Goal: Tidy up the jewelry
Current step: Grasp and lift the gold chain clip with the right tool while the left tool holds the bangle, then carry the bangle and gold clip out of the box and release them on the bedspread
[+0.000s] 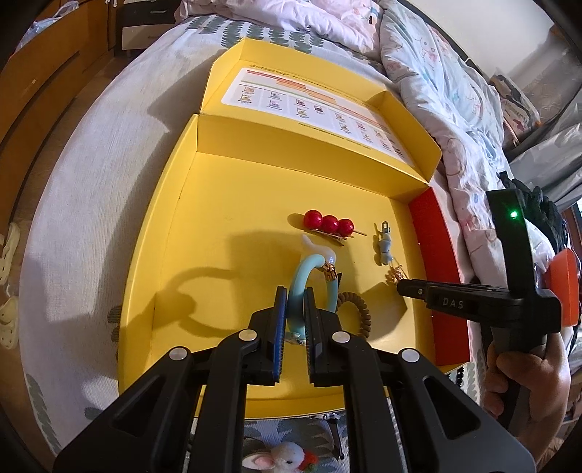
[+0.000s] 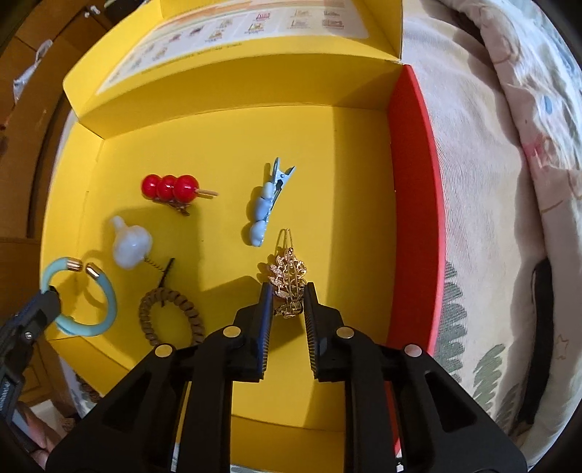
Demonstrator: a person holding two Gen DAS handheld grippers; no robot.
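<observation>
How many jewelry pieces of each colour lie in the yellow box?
Red: 1, bead clip
Blue: 3, bangle, bead clip, pale charm
Brown: 1, coil tie
Gold: 1, leaf clip
Total: 6

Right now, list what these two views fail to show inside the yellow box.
- Brown spiral hair tie: left wrist view, near part hidden behind the left tongs.
- Gold leaf hair clip: right wrist view, lower end hidden between the right tongs; tiny in the left view.
- Box's printed lid label: too small to read.

bed (image 1: 91, 203) carries open yellow box (image 1: 174, 262); crumpled quilt (image 1: 429, 83) beside box; plush rabbit (image 1: 280, 459) near box
</observation>
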